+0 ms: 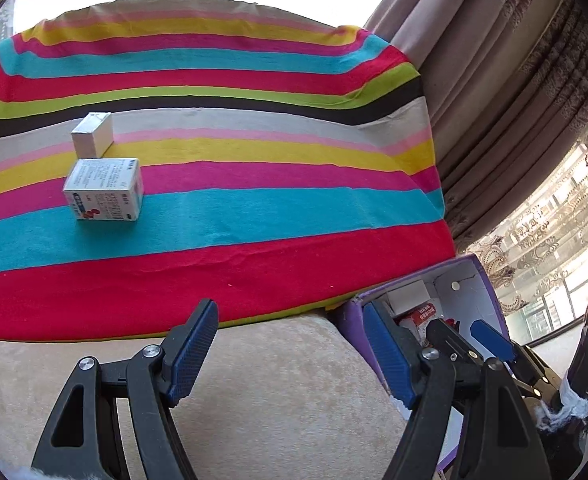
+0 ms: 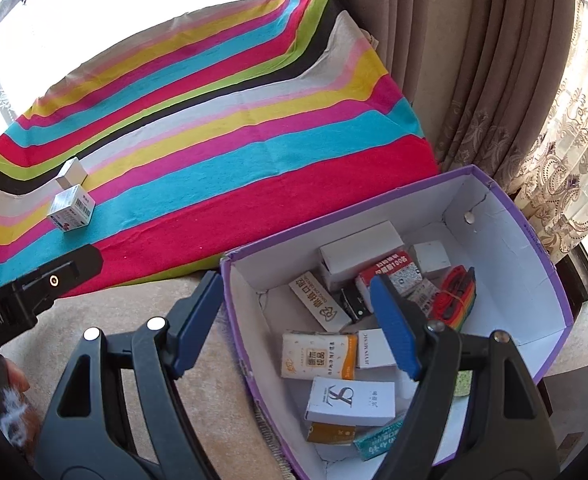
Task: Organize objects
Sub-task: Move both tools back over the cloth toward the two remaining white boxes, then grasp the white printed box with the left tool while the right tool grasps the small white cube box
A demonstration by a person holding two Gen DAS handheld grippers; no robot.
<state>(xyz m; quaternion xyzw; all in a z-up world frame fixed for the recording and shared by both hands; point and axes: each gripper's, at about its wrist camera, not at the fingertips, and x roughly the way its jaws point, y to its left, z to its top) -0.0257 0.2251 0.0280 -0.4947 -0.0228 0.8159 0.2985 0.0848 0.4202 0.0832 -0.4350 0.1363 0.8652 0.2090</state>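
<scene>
Cardboard, light and stiff: 2 small boxes (image 1: 103,190) left of the purple bin (image 2: 534,248); pinch flat sides. Both grippers' fingers (image 1: 197,344) gape wide, empty.

Two cartons (image 2: 71,202) on cloth (image 2: 221,152) – left of packet-filled box (image 2: 534,264).

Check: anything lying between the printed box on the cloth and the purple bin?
Nothing. Between the printed box and the purple bin the right wrist view shows only bare striped cloth. The plain white box sits behind the printed one, outside that stretch.
</scene>
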